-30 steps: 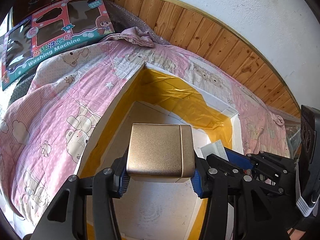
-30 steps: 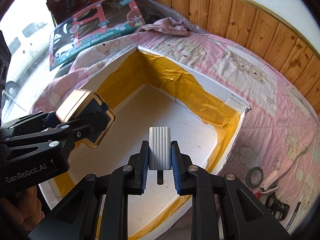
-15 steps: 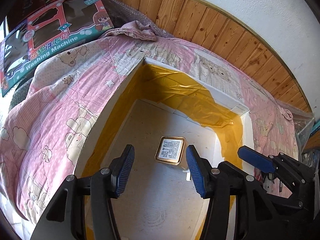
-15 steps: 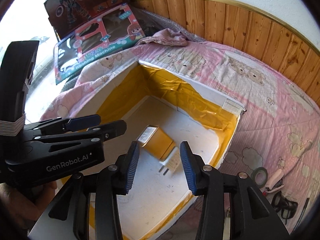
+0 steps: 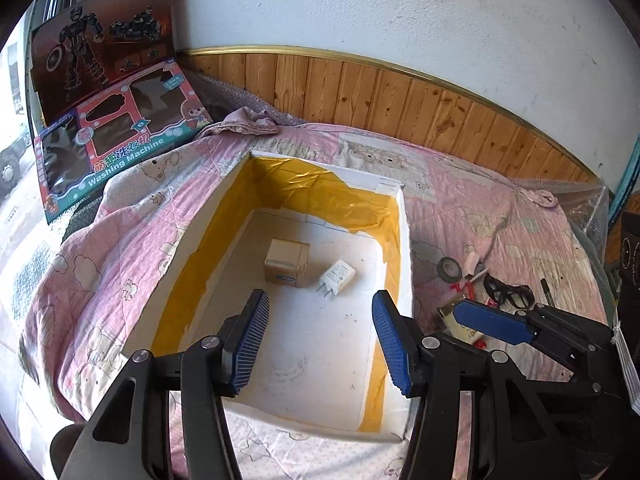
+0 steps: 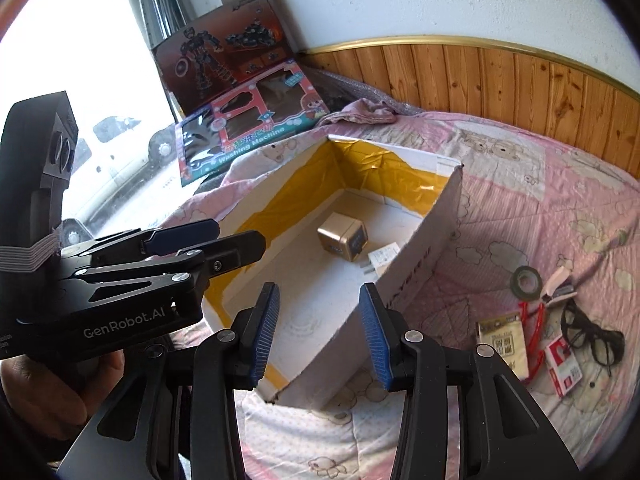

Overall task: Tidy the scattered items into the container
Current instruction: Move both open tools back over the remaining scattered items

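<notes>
On a pink quilt (image 5: pixel 132 216) below wood panelling, the white box (image 5: pixel 404 248) lined with yellow tape holds a gold cube (image 5: pixel 286 263) beside a ribbed white plug (image 5: pixel 336 276). Only the right view shows glasses (image 6: pixel 591 334) and cards clearly. Left gripper (image 5: pixel 318 342) and right gripper (image 6: pixel 319 334) gape wide, empty.

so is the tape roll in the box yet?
No, the tape roll lies on the quilt outside the box, beside the glasses.
</notes>
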A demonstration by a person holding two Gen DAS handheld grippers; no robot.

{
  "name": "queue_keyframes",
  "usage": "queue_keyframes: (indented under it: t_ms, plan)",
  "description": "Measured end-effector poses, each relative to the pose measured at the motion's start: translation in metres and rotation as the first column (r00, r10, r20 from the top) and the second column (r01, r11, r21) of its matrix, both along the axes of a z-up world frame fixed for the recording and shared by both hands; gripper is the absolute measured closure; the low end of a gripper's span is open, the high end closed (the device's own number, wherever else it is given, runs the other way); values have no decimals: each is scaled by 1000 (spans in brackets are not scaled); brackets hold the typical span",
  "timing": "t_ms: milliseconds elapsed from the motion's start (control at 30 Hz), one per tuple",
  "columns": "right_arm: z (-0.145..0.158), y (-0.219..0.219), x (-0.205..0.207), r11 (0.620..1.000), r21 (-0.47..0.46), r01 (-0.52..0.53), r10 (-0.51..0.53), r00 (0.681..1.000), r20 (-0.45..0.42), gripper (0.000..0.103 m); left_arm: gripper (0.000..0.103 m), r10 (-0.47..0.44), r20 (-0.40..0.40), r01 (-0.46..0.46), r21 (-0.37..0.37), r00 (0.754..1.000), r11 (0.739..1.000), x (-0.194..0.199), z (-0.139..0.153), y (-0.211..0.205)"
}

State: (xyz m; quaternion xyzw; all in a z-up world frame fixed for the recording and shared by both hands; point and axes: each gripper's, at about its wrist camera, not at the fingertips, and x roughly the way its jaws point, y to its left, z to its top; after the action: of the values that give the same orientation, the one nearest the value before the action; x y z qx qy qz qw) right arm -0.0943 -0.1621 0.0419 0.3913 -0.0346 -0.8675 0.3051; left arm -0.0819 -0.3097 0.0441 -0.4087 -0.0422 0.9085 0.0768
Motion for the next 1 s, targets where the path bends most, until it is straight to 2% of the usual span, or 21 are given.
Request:
queue_keyframes:
  t_ms: [233,600,833,1000]
  plan:
    - [-13,44,36,995,-77,68,-66,997,27,60,48,-58,12,59,-23,998,998,37,1,40]
    - [-33,111,67,971,-100,218,-208,973,102,60,48,-150,26,151,-56,988,987,76,-5,92]
    - [-53,157,75,939,-68,338,-322,930,175,60,48,-206,62,209,-41,977,977,89,-22,125]
    - [-63,182,73,912,-55,407,-387,897,213,60,48,-230,111,230,7,967,973,85,-38,144]
